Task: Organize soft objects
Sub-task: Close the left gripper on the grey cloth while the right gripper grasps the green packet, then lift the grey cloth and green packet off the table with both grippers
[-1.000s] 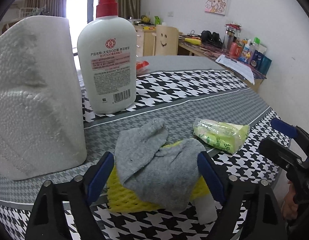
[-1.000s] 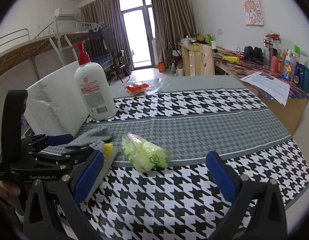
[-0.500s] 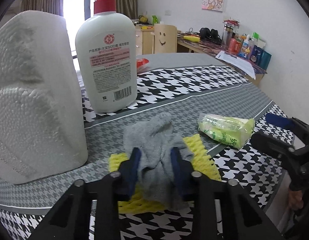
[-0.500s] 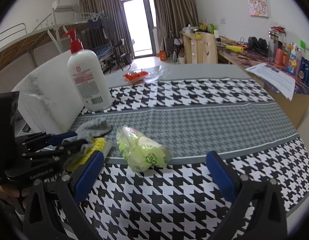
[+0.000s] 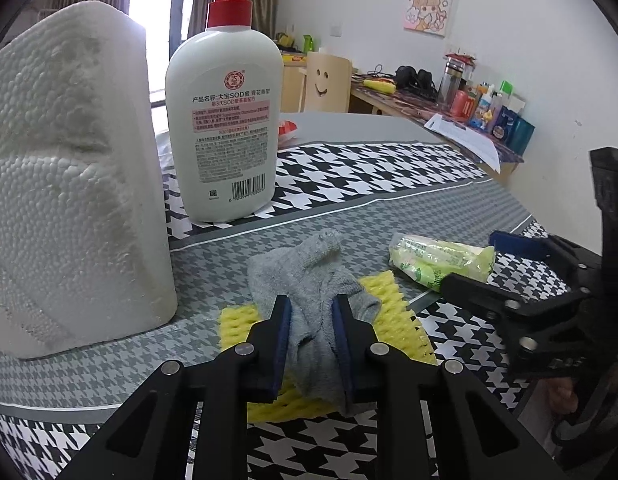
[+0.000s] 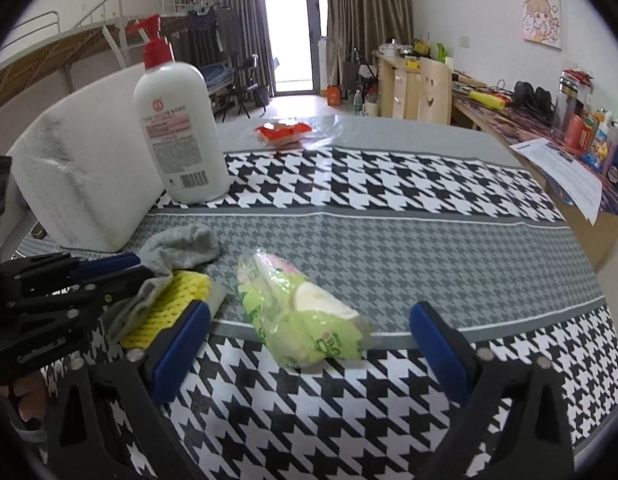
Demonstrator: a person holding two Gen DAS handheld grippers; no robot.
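In the lower middle of the left wrist view, the left gripper (image 5: 311,316) has its jaws closing on the grey sock (image 5: 309,280), the blue pads already pinching a bunched fold of it. The sock lies on the yellow foam net (image 5: 393,320), which rests on the houndstooth tablecloth (image 5: 349,172) just right of the white foam block (image 5: 69,180). To do this step well, the grip should take cloth only; a straight lift would likely peel the sock off without dragging the net along. The right gripper (image 6: 309,344) stands wide, its jaws closing slightly, with the green tissue pack (image 6: 305,320) between them but untouched; the pads should meet its sides squarely, as the wrapper looks slippery.

A second earlier the left jaws stood wide apart on either side of the sock, which lay flatter over the net; now it is gathered between them. The right gripper has come nearer the tissue pack, which sits lower in its frame
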